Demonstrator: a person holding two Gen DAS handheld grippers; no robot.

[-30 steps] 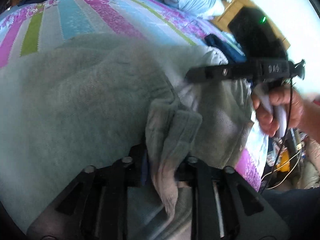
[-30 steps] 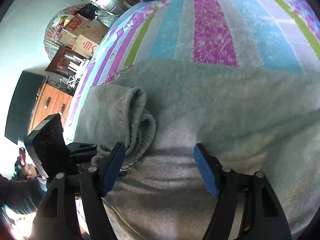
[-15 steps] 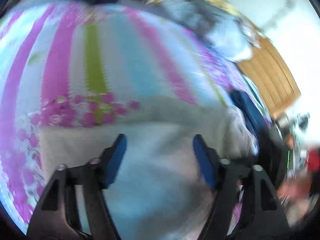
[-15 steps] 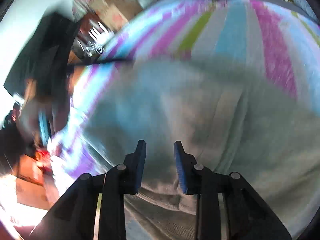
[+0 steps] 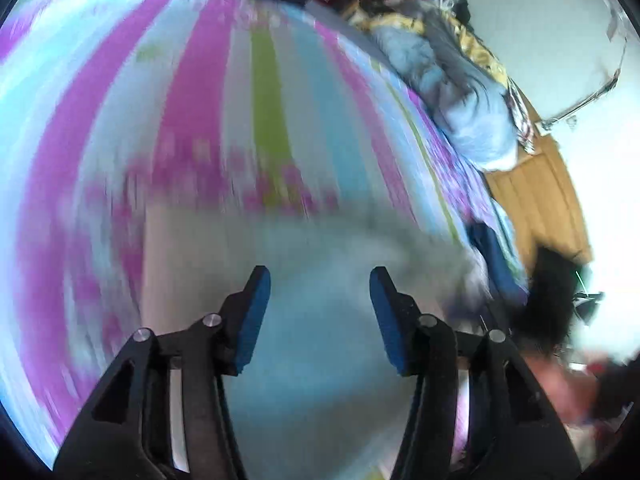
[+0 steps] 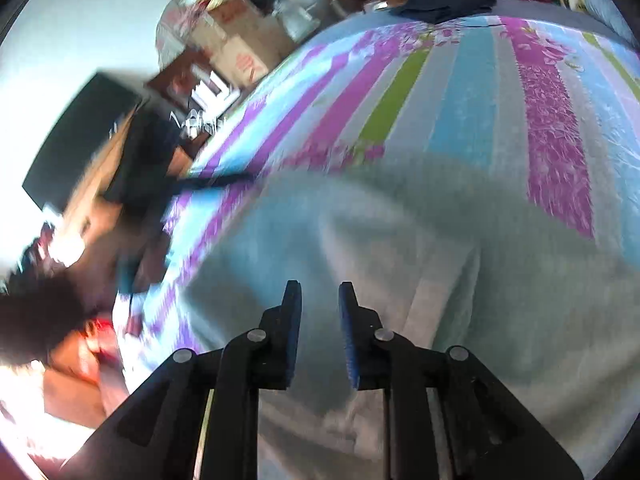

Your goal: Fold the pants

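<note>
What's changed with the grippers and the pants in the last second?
The left hand-held gripper let go of the bunched grey pants and swung away, jaws now closing on nothing. The right hand-held gripper narrowed, still closing, empty. The pants stay on the striped bedspread.

My bed [image 6: 460,92] has a cover with pink, blue, green and grey stripes. Grey pants [image 6: 460,264] lie flat on it. At twelve o'clock sits a dark folded cloth [image 6: 444,4]. A blue blanket [image 5: 468,108] is bunched up at two o'clock.
</note>
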